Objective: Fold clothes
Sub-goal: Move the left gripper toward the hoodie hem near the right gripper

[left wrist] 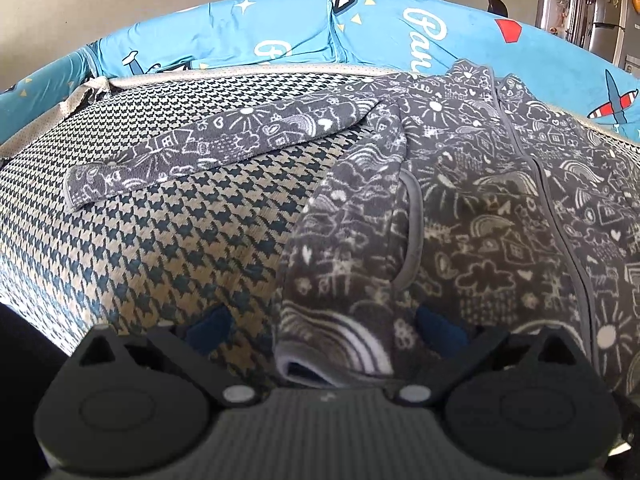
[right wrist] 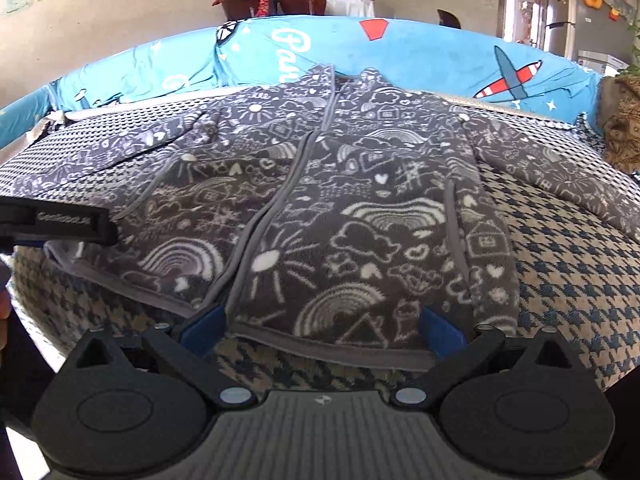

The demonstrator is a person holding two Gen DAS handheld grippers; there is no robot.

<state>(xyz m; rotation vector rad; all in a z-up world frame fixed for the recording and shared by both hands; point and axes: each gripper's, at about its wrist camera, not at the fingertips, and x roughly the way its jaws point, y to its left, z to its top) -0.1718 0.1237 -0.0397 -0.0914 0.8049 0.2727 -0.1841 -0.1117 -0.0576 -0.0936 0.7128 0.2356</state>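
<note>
jacket (right wrist: 340, 208) hem between spread right gripper (right wrist: 322, 330) fingers

The left gripper (left wrist: 326, 330) is held low and level, its two blue-padded fingers (left wrist: 210, 326) spread wide at the seven and five o'clock positions of its own view; nothing is clamped between them. The right gripper (right wrist: 322, 330) is posed likewise, its blue fingers (right wrist: 442, 330) parted widely, with no grasp made. In the right wrist view, the left gripper's black body is seen entering at nine o'clock, held level. A sliver of a hand (right wrist: 4, 312) is glimpsed at the eight o'clock edge.
</note>
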